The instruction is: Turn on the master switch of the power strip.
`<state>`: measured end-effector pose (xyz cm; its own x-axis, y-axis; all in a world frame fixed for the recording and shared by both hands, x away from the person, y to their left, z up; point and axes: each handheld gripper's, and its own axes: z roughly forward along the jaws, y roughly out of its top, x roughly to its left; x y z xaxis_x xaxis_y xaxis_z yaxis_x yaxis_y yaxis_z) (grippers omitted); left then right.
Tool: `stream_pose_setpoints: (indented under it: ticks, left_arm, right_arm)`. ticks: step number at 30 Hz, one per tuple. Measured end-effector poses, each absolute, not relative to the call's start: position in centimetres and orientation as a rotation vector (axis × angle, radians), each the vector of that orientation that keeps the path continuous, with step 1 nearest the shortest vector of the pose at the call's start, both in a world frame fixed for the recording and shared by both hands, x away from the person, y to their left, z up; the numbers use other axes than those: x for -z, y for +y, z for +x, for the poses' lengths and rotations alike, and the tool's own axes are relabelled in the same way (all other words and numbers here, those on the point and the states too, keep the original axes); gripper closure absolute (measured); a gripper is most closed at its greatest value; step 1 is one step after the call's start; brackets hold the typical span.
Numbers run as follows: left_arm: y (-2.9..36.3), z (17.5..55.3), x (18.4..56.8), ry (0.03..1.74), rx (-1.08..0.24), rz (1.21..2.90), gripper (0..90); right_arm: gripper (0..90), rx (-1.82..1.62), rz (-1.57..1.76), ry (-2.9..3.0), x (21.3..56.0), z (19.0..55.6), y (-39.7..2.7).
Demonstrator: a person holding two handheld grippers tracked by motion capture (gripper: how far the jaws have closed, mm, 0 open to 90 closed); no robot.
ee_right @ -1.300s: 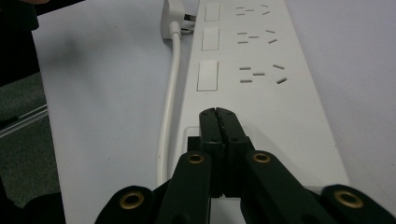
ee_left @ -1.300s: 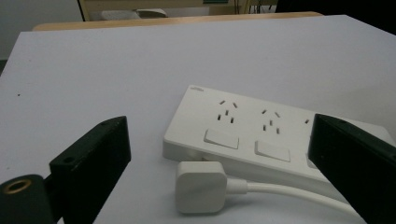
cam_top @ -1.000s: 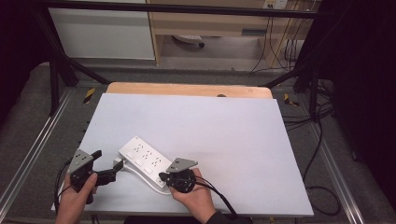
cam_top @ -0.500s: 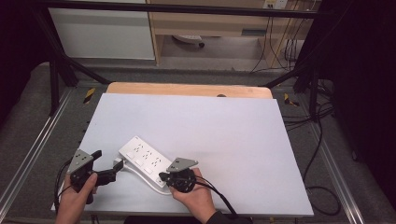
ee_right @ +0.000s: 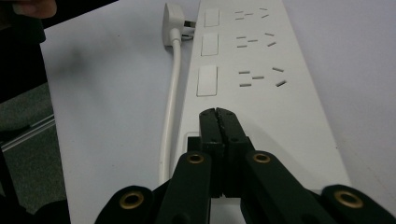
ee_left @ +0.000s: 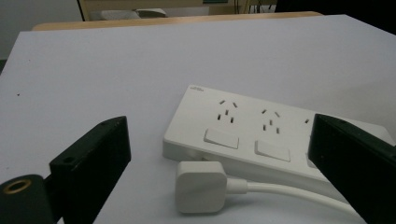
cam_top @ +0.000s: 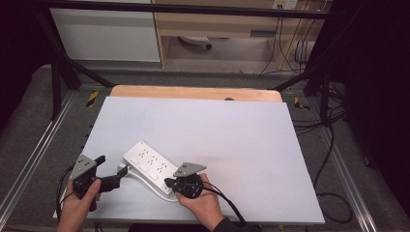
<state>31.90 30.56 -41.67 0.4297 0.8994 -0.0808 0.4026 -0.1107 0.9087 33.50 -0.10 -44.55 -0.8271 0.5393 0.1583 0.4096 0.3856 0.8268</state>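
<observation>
A white power strip (cam_top: 150, 166) lies slantwise near the front left of the white table top (cam_top: 232, 135). Its white plug (ee_left: 201, 185) rests on the table beside it, on a white cable (ee_right: 170, 102). My left gripper (cam_top: 112, 166) is at the strip's left end, open wide. In the left gripper view its jaws (ee_left: 219, 163) stand either side of the plug and strip without touching them. My right gripper (cam_top: 169, 183) is at the strip's near end. Its jaws (ee_right: 217, 114) are shut with nothing between them, tips over the strip's (ee_right: 261, 84) top face. The plug (ee_right: 173, 18) lies farther off.
A wooden board edge (cam_top: 193, 92) runs along the table's far side. Metal frame rails (cam_top: 43, 150) flank the table. Dark cables (cam_top: 329, 159) trail on the floor at the right. A white cabinet (cam_top: 106, 34) stands at the back.
</observation>
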Motion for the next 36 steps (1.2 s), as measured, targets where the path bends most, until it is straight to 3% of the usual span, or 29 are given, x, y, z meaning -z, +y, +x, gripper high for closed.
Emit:
stream_pose_setpoints:
  ticks: [12, 26, 31, 36]
  left_arm:
    - [30.6, 31.9, 41.7, 1.142, -0.640, 1.706, 5.8]
    - [30.8, 31.9, 41.7, 1.152, -0.644, 1.707, 5.7]
    - [30.7, 31.9, 41.7, 1.155, -0.641, 1.694, 5.7]
    - [30.7, 31.9, 41.7, 1.155, -0.645, 1.695, 5.5]
  right_arm:
    - [89.4, -1.454, 0.871, 2.469, 44.3, 33.7, -0.5]
    - [74.9, -1.505, 0.860, 2.417, 43.5, 34.1, -1.4]
    - [67.1, -1.513, 0.851, 2.418, 43.1, 34.2, -1.6]
    - [49.1, -1.495, 0.837, 2.434, 42.8, 34.1, -1.2]
